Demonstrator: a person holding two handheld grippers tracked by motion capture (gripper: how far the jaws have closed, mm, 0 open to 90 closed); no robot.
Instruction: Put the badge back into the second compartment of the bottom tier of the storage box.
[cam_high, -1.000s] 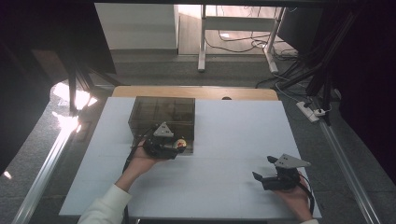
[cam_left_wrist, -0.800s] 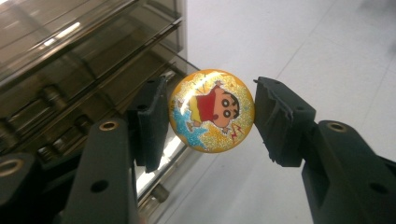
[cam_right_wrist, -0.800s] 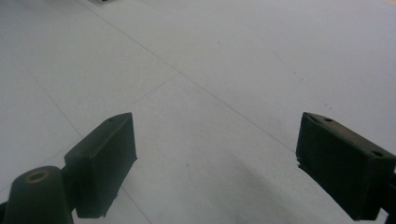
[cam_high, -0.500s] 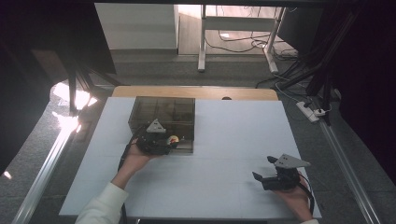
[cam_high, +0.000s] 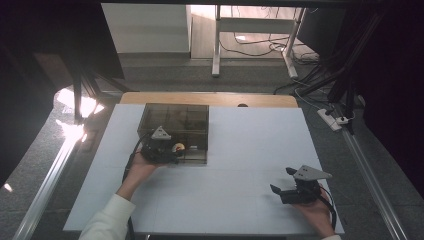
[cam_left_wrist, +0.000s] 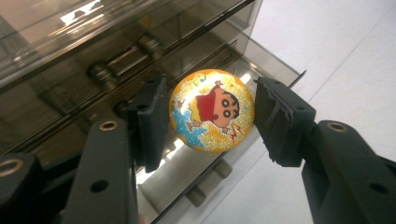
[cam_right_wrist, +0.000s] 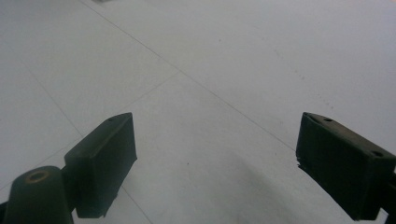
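Since the earlier frame, the left gripper (cam_high: 176, 148) has slid a little away from the person and toward the smoky clear box (cam_high: 175, 119), carrying the cartoon ball (cam_left_wrist: 212, 110) with it. Its fingers (cam_left_wrist: 152, 121) are clamped on the ball from both sides, holding it at the box's near edge, above the white desk (cam_high: 250, 150). Well apart, the right gripper (cam_high: 282, 181) rests low over the desk, fingers (cam_right_wrist: 102, 161) spread wide with nothing between them.
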